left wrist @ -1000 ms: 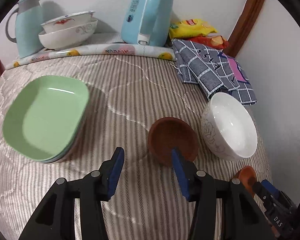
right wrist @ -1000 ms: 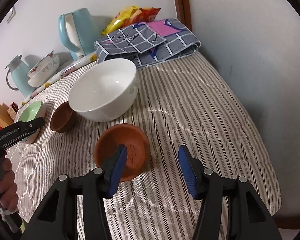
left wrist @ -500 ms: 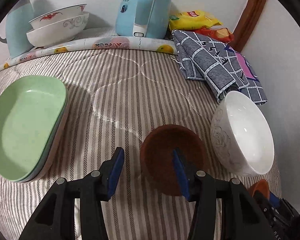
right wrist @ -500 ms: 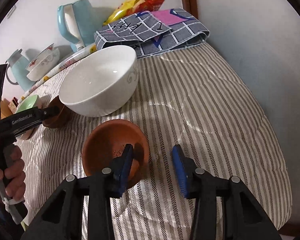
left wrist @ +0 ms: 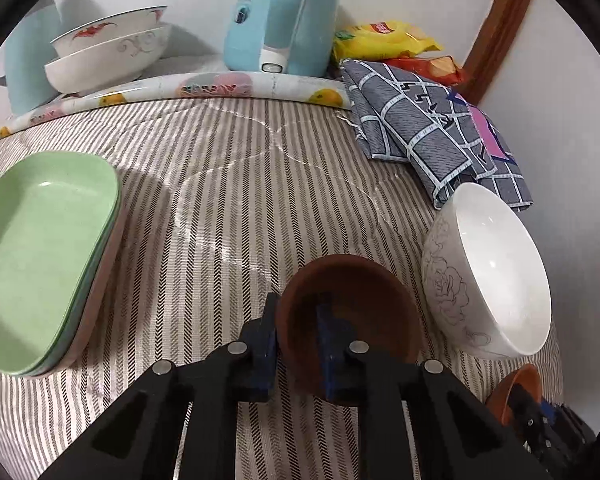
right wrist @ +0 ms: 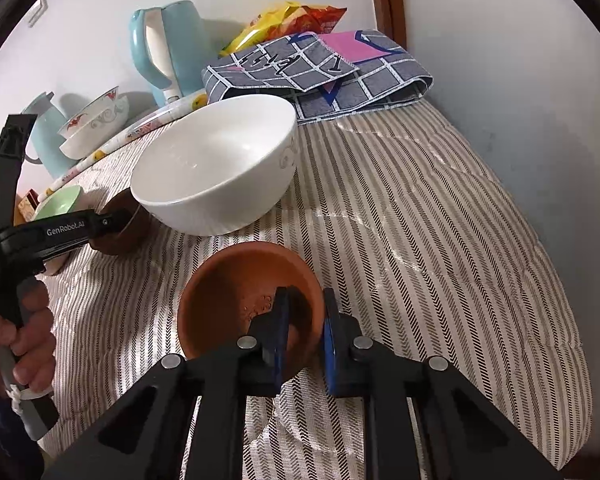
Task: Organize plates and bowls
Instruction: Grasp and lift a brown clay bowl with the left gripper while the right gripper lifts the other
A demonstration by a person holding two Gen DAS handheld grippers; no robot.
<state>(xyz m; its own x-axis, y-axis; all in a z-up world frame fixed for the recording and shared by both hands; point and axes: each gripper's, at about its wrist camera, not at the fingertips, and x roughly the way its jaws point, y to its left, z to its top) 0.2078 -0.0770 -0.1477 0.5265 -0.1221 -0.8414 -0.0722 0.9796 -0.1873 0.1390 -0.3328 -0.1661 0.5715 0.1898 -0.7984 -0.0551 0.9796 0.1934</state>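
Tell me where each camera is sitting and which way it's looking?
Left wrist: rides the left gripper, looking down along its fingers as they close on the dark brown bowl's rim; only those fingers show.
Right wrist: rides the right gripper, closing on the orange bowl's rim; a hand holding the other gripper shows.
Shared: white bowl, both brown bowls, kettle.

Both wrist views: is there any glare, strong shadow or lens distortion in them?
Left wrist view: soft glare inside the large white ceramic bowl; the pale green rectangular plate throws a shadow on the striped cloth; straight edges bend at the dark round border. Right wrist view: same fisheye bending, sharp focus, kettle shadow on the wall.
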